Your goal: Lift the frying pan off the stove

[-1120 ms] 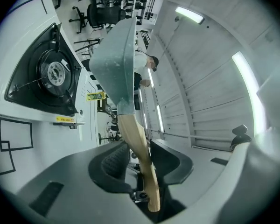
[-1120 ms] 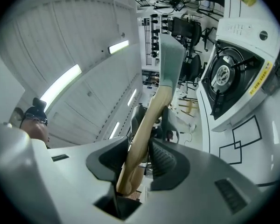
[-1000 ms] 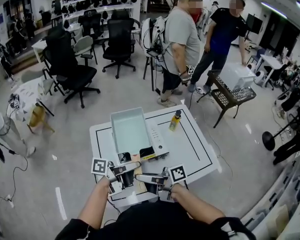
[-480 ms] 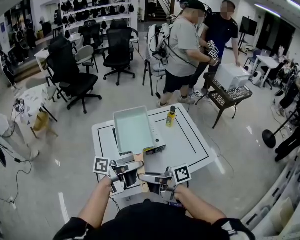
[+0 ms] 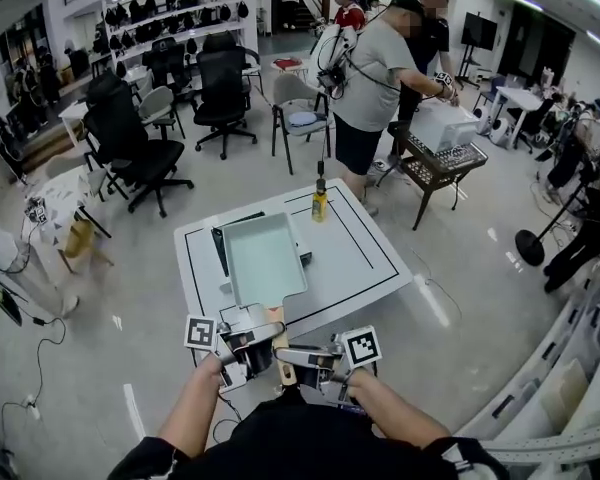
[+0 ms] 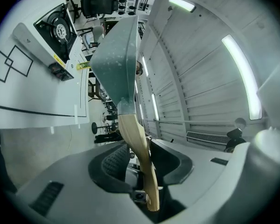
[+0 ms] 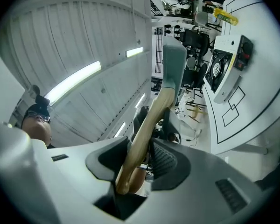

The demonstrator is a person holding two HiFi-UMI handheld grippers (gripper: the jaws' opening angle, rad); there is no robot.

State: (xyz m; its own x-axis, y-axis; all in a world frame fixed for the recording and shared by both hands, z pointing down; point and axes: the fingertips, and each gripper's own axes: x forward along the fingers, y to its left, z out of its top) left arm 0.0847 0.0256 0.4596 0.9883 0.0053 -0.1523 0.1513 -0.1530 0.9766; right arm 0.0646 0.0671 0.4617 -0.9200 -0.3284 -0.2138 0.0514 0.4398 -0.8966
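A rectangular teal frying pan point(image 5: 265, 263) with a wooden handle point(image 5: 281, 356) hangs in the air above the near part of the white table point(image 5: 365, 258). The black stove point(image 5: 221, 246) shows behind the pan's left edge, with its fan vent point(image 6: 59, 31) and control end point(image 7: 243, 50) in the gripper views. My left gripper point(image 5: 248, 340) and right gripper point(image 5: 302, 356) are both shut on the handle from opposite sides. Both gripper views show the handle point(image 6: 139, 158) point(image 7: 144, 129) clamped between the pads and the pan point(image 6: 115, 55) point(image 7: 173, 64) ahead.
A yellow bottle point(image 5: 320, 206) stands at the table's far edge. Two people point(image 5: 375, 78) stand beyond the table beside a low cart point(image 5: 440, 158). Office chairs point(image 5: 130, 138) fill the far left, and cables lie on the floor at the left.
Both grippers have drawn the pan back toward me off the stove. The stove now shows beyond the pan's left side, and the pan's handle end overhangs the table's near edge.
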